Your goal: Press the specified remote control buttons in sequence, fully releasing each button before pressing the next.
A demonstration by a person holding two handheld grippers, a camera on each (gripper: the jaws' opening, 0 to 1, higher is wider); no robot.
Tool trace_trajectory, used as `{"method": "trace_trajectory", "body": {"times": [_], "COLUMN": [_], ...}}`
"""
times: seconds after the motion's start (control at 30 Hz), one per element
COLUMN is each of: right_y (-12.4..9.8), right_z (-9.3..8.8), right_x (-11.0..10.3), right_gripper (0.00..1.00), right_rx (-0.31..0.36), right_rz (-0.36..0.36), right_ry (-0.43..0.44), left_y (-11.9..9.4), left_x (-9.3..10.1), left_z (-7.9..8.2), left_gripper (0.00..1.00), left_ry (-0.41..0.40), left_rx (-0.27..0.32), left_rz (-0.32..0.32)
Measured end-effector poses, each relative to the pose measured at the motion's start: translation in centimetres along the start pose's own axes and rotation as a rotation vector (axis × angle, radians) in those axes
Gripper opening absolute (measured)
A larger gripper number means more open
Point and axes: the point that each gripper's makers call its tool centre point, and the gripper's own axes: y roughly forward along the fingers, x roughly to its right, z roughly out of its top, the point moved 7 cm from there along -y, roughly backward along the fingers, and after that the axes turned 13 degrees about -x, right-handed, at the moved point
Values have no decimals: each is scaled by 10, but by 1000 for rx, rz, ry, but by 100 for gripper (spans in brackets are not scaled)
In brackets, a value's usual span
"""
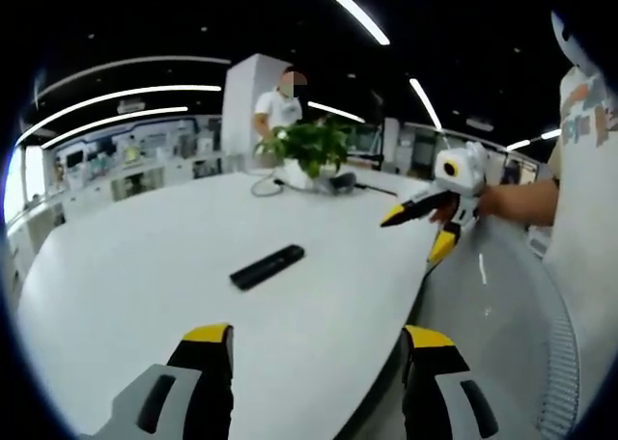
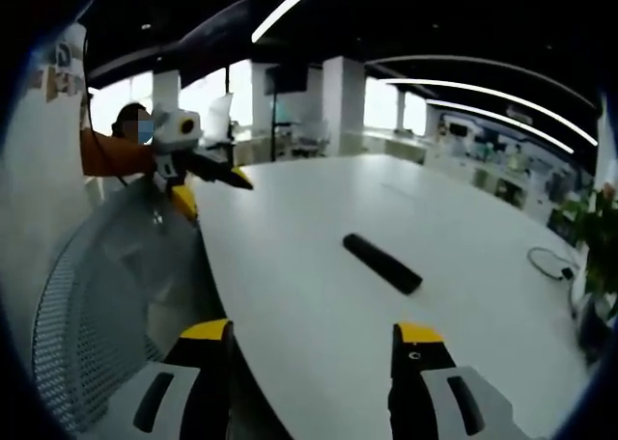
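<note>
A black remote control [image 1: 267,266] lies flat on a large white table [image 1: 145,295], out near the middle and well apart from both grippers. In the left gripper view, the left gripper [image 1: 317,363] sits at the near table edge with its yellow-tipped jaws spread wide and nothing between them. Across the table corner, the right gripper [image 1: 425,230] is held in a hand [image 1: 492,202], its jaws also apart and empty. Behind the remote stand a potted plant [image 1: 307,149] and a looped cable [image 1: 266,184], with a person in white beyond. In the right gripper view, the remote [image 2: 382,262] lies ahead of the spread, empty right gripper [image 2: 314,368]; the left gripper [image 2: 208,184] hovers at the far table edge, above a mesh chair back [image 2: 87,305]
</note>
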Motion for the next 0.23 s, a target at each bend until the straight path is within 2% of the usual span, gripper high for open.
{"method": "trace_trajectory", "body": {"times": [0.23], "right_y": [0], "right_z": [-1], "right_x": [0], "right_gripper": [64], "right_rx": [-3], "right_rz": [-2], "right_ry": [0], "left_y": [0], "left_x": [1], "left_z": [0], "left_gripper": [72], "left_ry": [2], "left_rx": [1], "left_rz": [-2]}}
